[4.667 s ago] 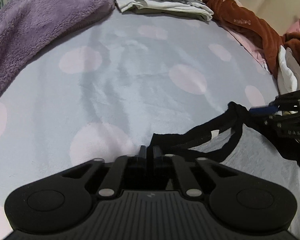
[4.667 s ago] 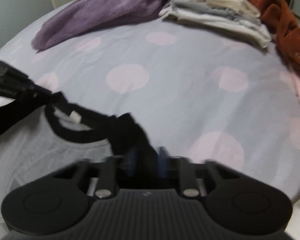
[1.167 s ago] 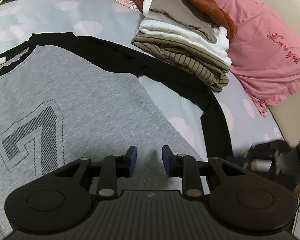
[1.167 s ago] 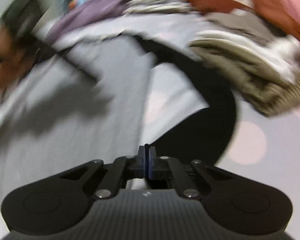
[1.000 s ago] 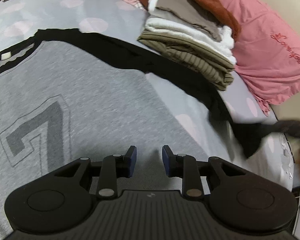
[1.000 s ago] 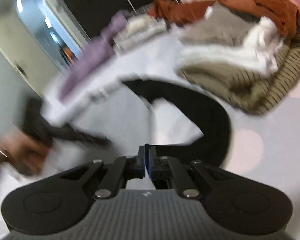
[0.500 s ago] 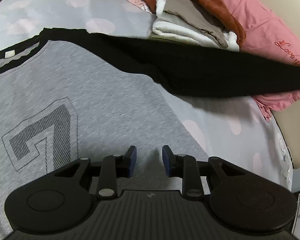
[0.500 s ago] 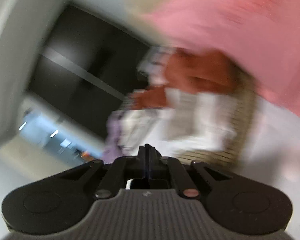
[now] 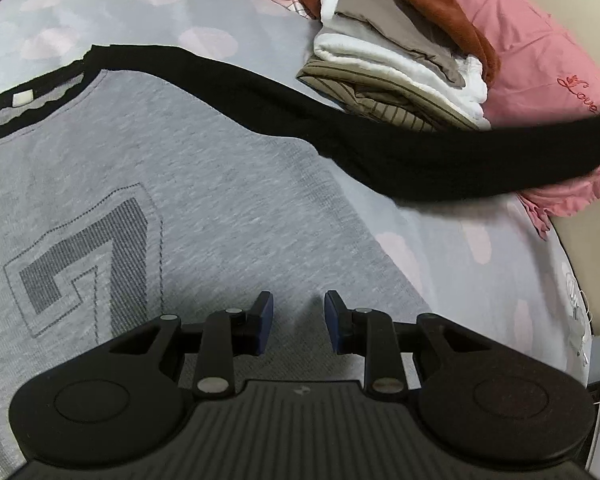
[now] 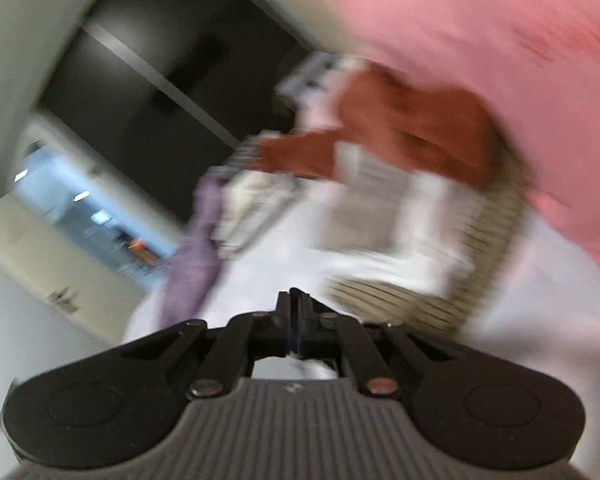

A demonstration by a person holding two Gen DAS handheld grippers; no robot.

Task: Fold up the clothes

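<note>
The grey shirt (image 9: 204, 168) with the block 7 on its chest lies face up and spread flat on the dotted bed sheet (image 9: 112, 8). Its black sleeve (image 9: 420, 156) is lifted off the bed and stretched taut toward the right edge of the left wrist view, passing in front of the folded stack (image 9: 396, 80) and the pink pillow (image 9: 540, 48).

Your left gripper (image 9: 298, 320) hovers low over the shirt's lower body, jaws apart, holding nothing. Your right gripper (image 10: 298, 320) shows its jaws pressed together; its view is badly blurred, so whether the sleeve end is pinched there cannot be told, though the taut sleeve suggests it.

Risks, as judged:
- The body is unpinned. Pulling the sleeve harder would likely drag the shoulder and skew the shirt.
- The sleeve hangs close to the folded stack; a low sweep could topple it.
- A thin pinch on knit fabric may slip mid-swing, dropping the sleeve crumpled.
</note>
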